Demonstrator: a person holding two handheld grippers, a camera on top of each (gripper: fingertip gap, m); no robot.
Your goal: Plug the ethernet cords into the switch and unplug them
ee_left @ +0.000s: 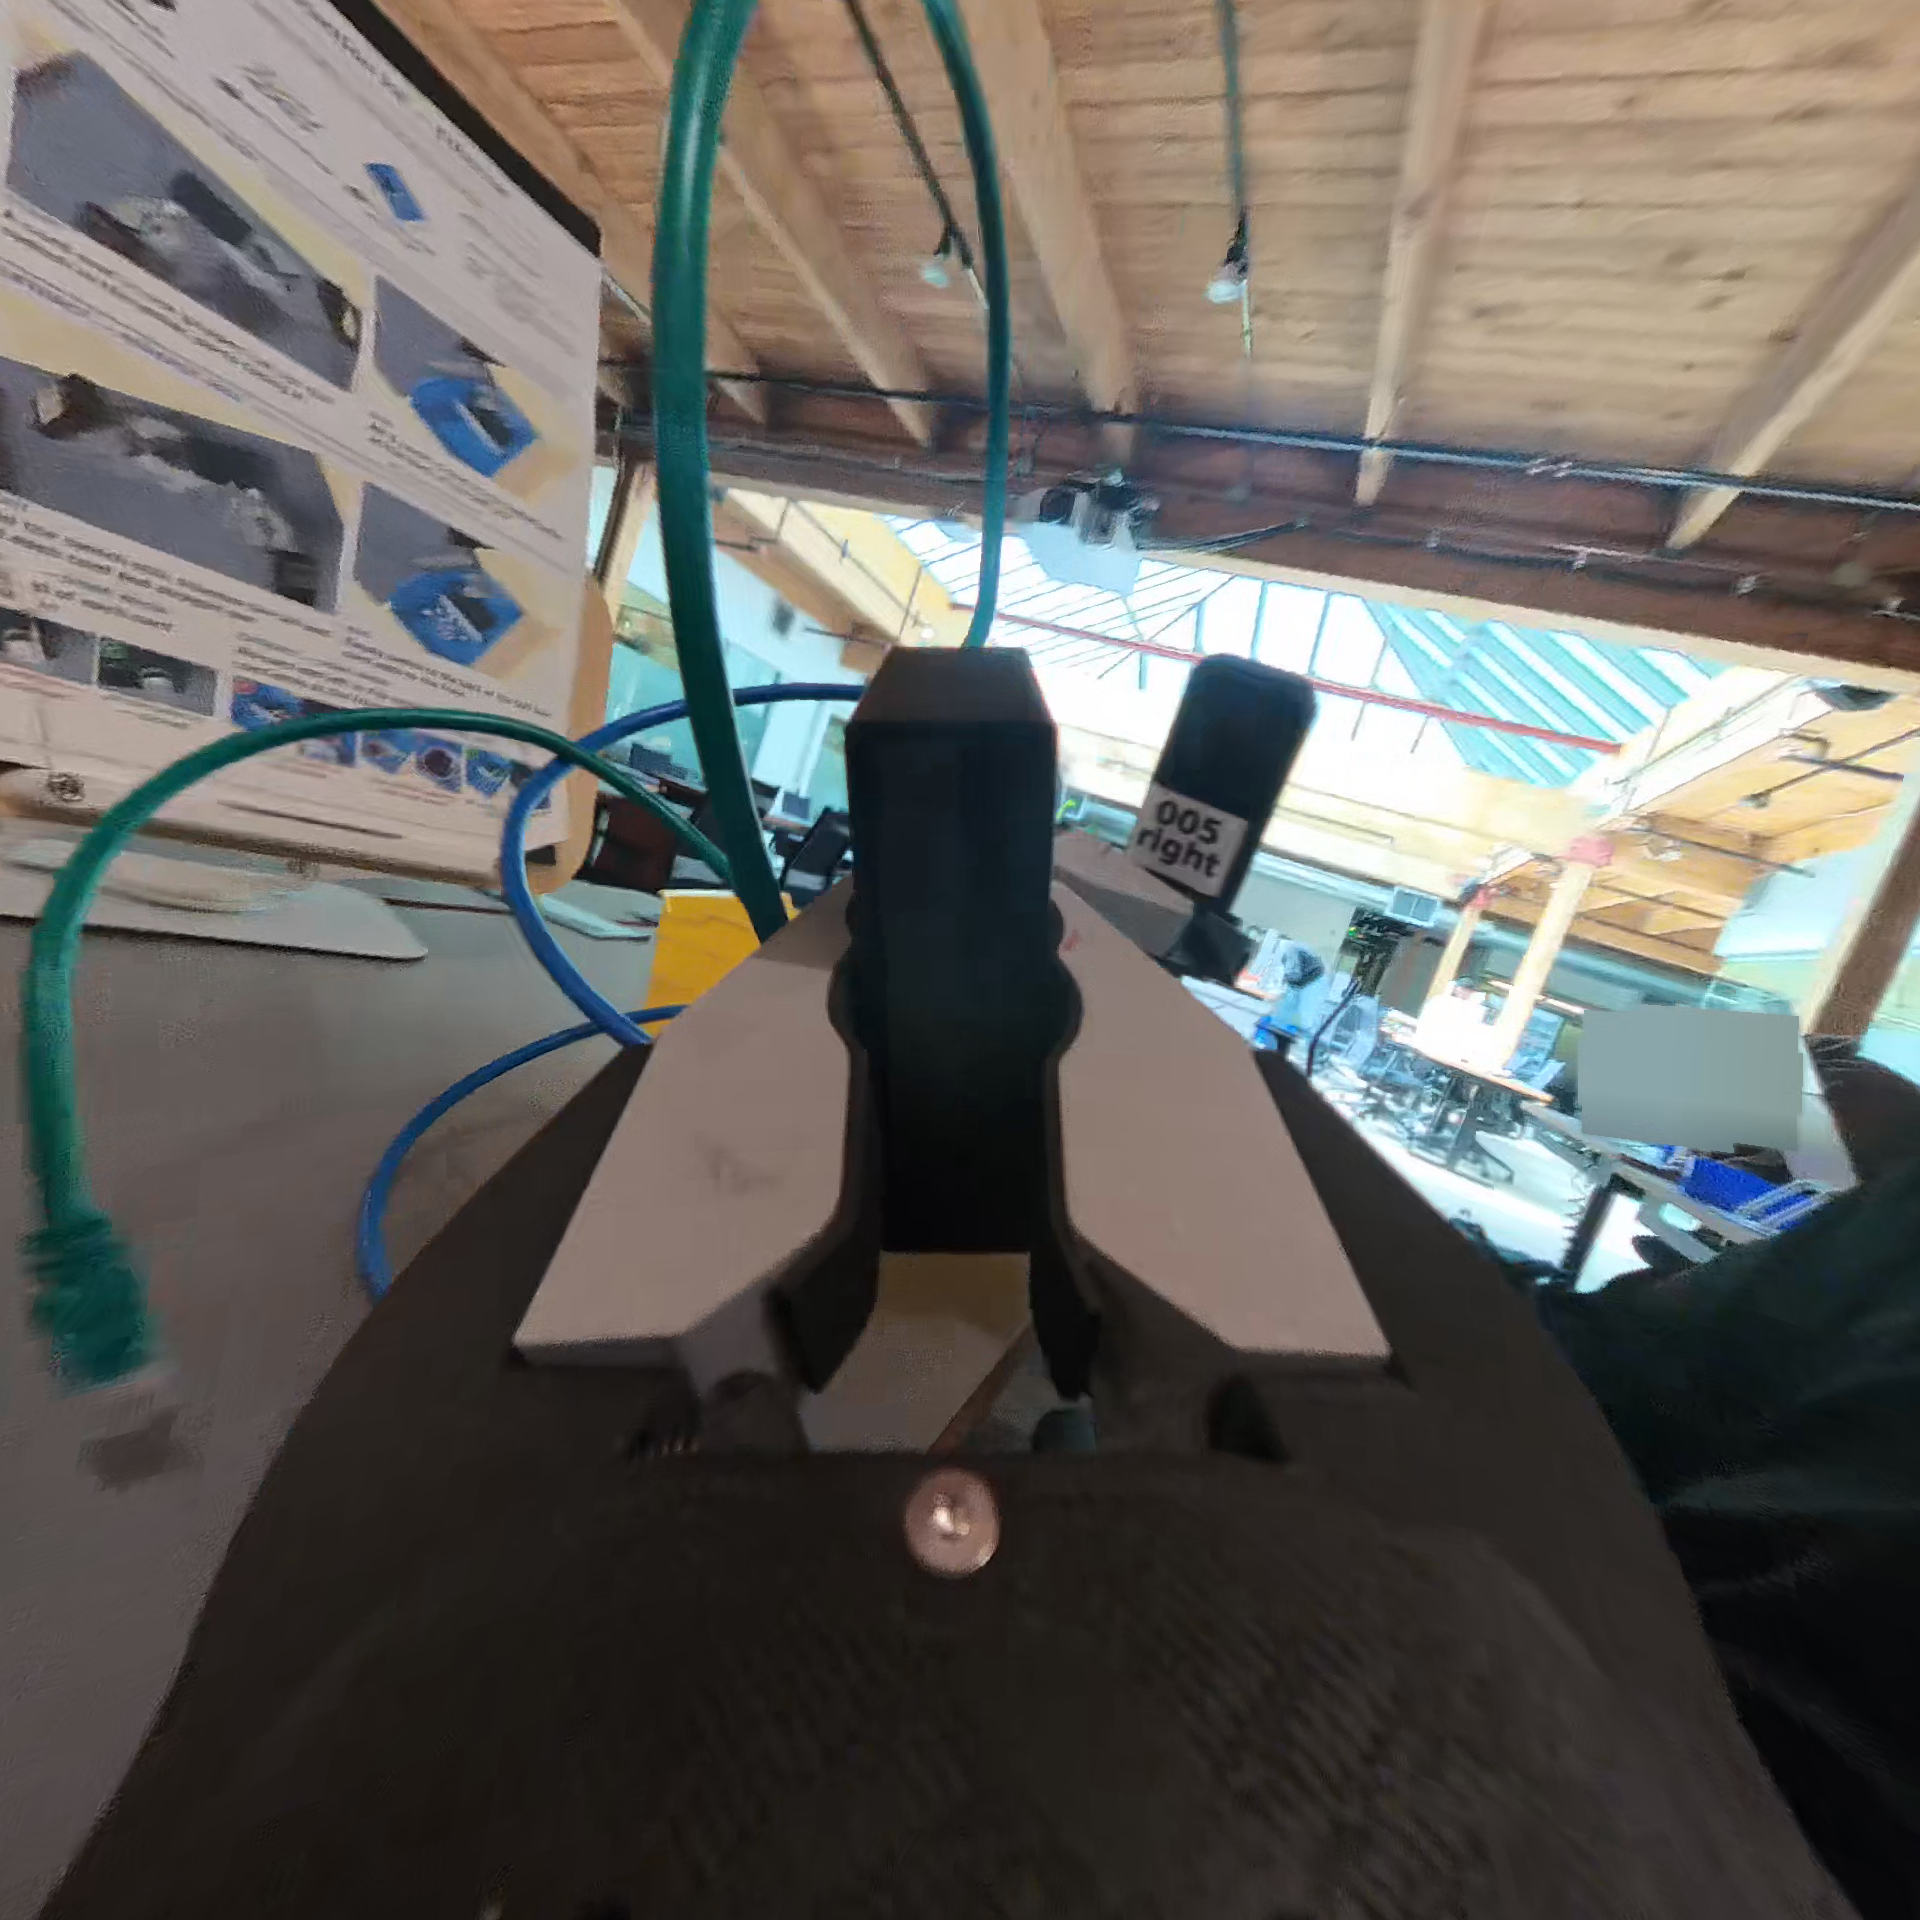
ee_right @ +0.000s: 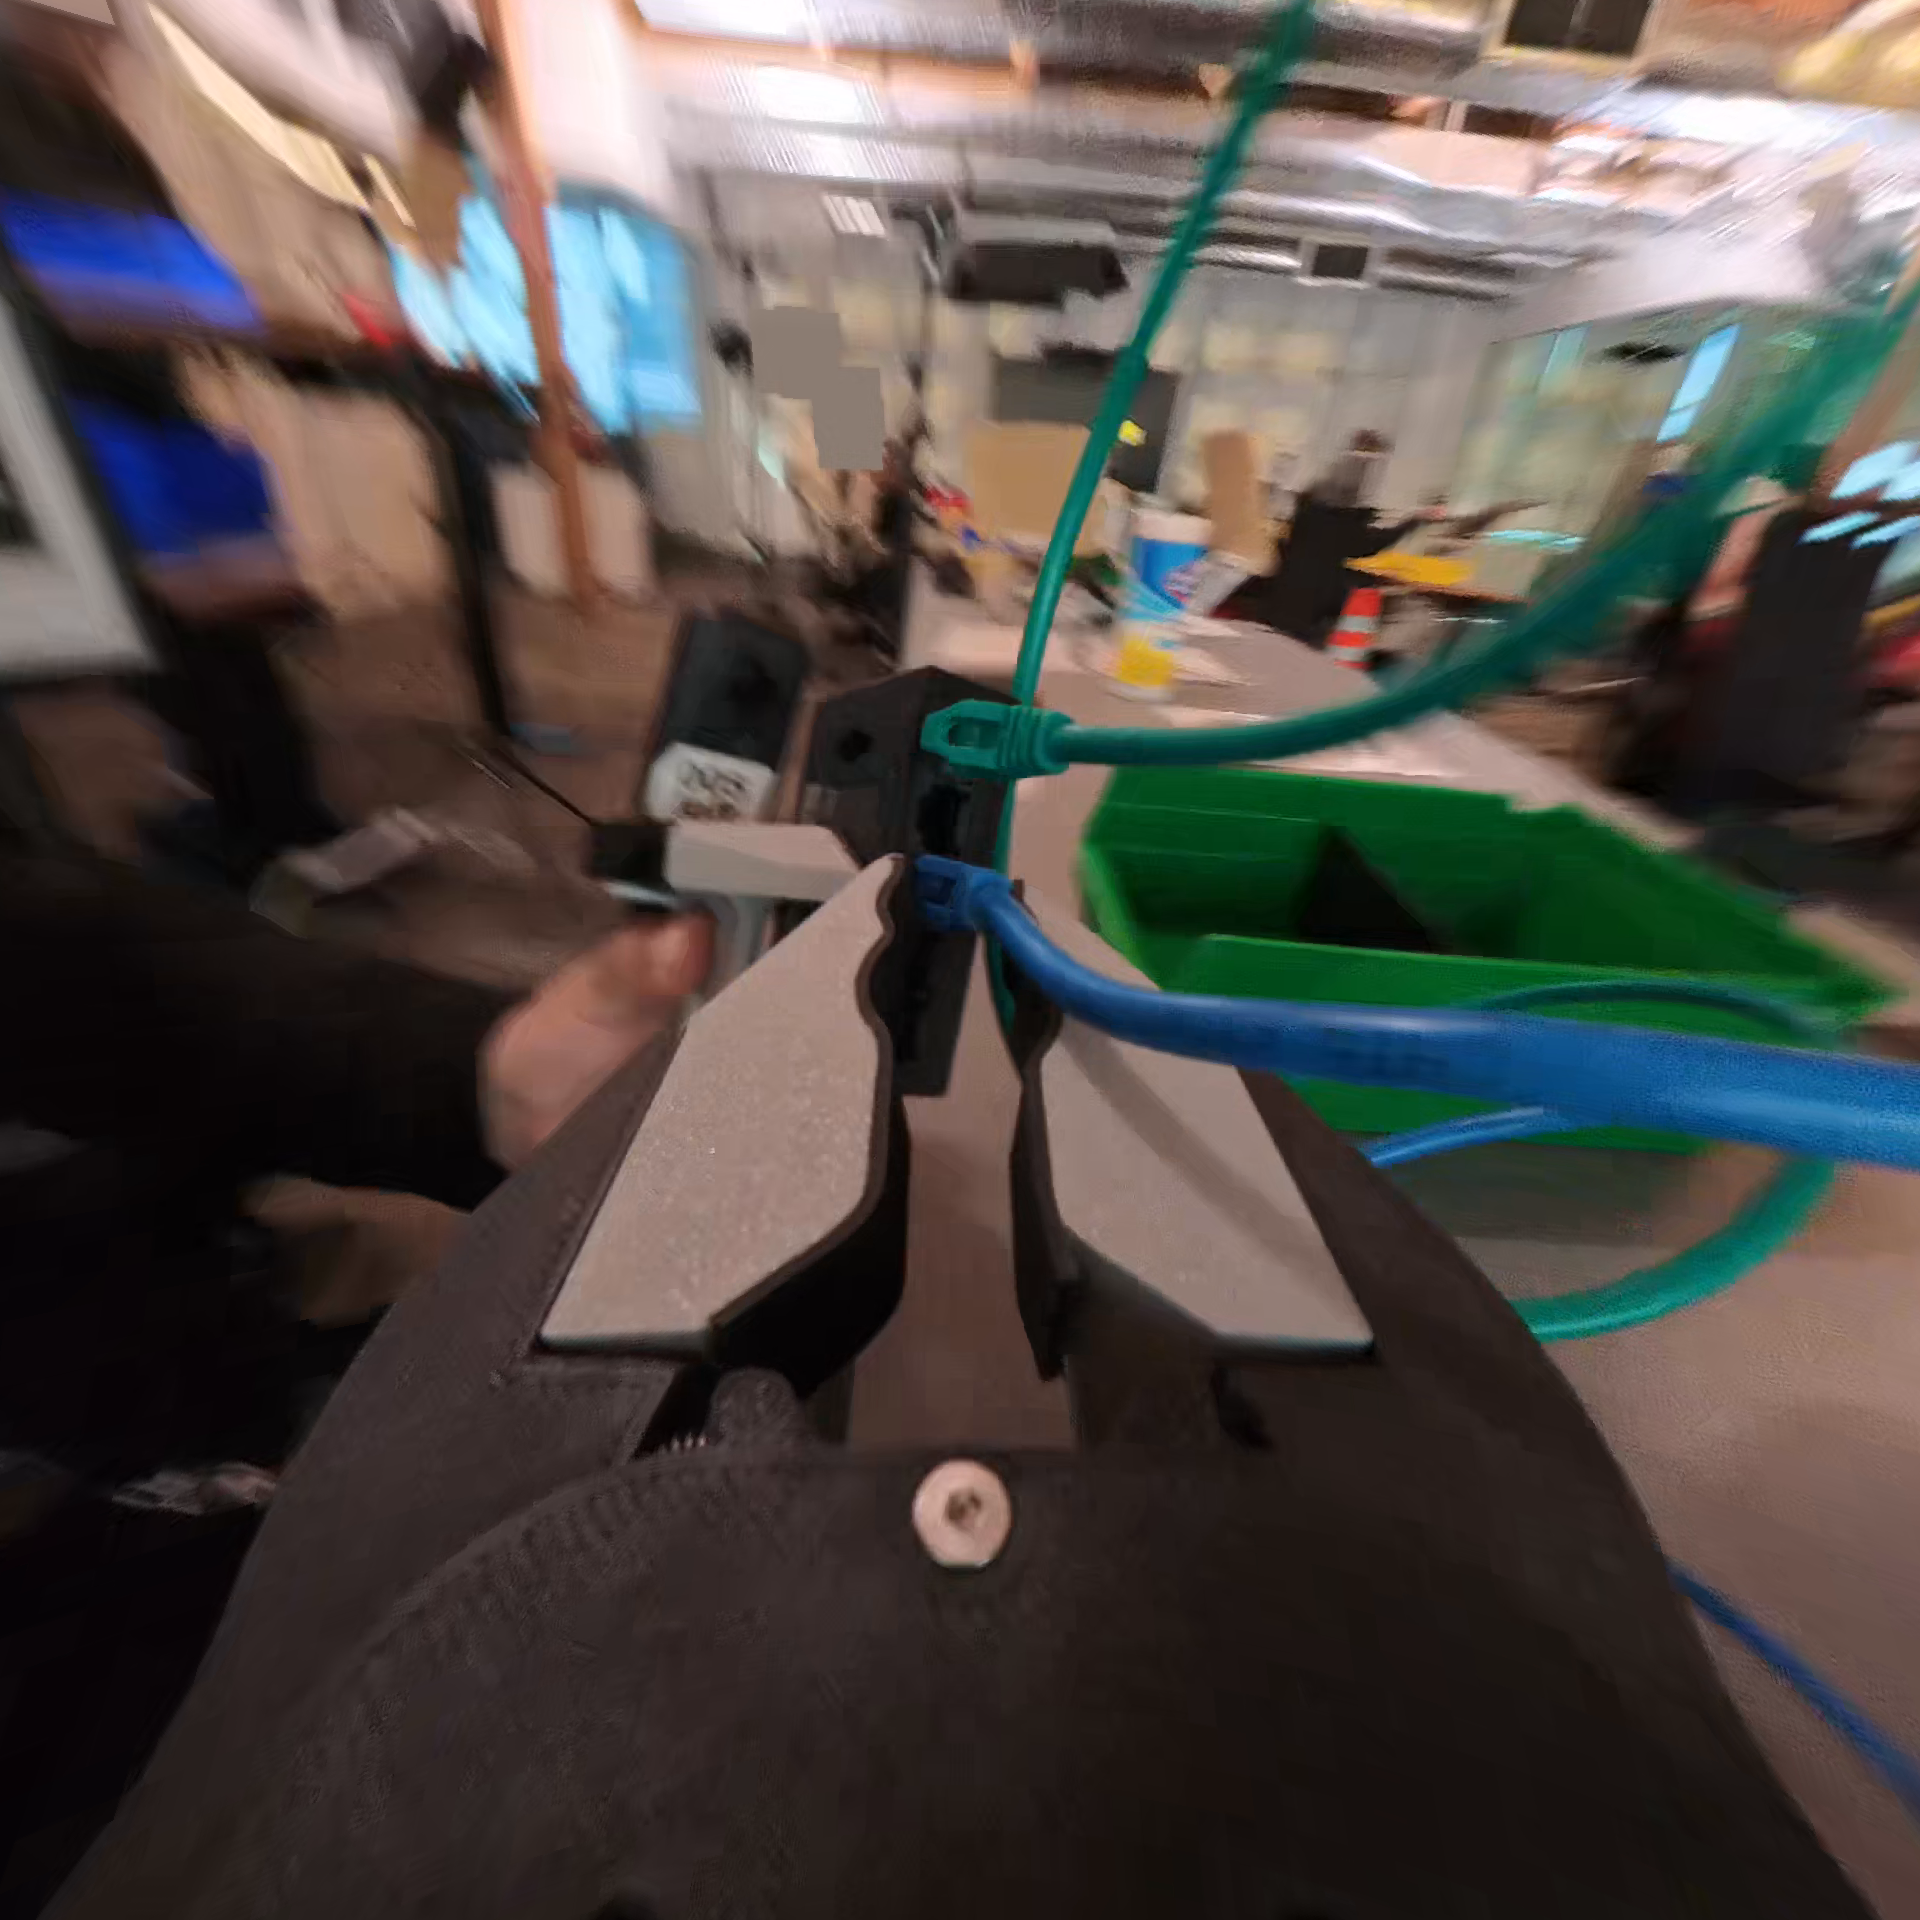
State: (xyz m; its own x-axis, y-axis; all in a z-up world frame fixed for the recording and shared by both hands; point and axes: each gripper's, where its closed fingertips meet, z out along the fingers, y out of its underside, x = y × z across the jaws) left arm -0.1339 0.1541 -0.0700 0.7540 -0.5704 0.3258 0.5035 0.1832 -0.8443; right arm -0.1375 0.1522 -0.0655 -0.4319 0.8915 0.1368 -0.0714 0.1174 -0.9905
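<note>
Clamping the black switch [ee_left: 951, 935] between its fingers, our left gripper [ee_left: 954, 977] holds it raised off the grey table [ee_left: 208, 1060], tilted toward the ceiling. We judge the switch light, rigid and smooth-sided, best pinched across its flat flanks. The cords are limp but springy; we would take them at the stiff boot, not the cable.

Our right gripper [ee_right: 951, 914] sits nearly closed at the blue plug [ee_right: 951, 896]; whether it actually pinches the plug we cannot tell.

Only the right wrist view shows the port face: the green plug [ee_right: 987, 736] seated above, blue below, a green bin [ee_right: 1455, 935] beyond. Only the left wrist view shows a loose green connector [ee_left: 99, 1309] and an instruction poster [ee_left: 281, 416] farther off.
</note>
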